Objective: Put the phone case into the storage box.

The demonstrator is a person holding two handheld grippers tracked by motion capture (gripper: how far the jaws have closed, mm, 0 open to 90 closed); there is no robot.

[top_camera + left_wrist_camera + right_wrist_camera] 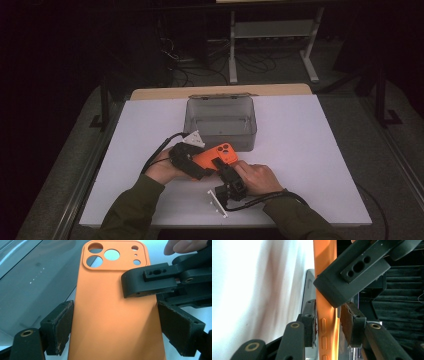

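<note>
**Orange phone case gripped from two sides above the table**

Held across its width by the left gripper: one pad against each long edge of the orange phone case, jaws standing wide because the case spans the full gap between them. Seen in the left gripper view with the back face up, camera cut-outs at the far end, away from the jaws. Beyond the case in that view, the clear plastic box lying just past and to the left of the jaws.

Approached edge-on by the right gripper: the thin side of the case, with its button slots, standing between the two pads. Left pad touching or very nearly touching the edge; a narrow sliver of gap visible at the right pad, so full pressing contact cannot be told for certain. Jaws narrow, close to the thickness of the case. One jaw of the left gripper crossing the upper part of the right gripper view, lying over the case.

In the high view, both grippers meeting at the case near the middle of the white table, left gripper on its left end, right gripper coming in from below right. Box open, just beyond the case on the far side from both hands.
</note>
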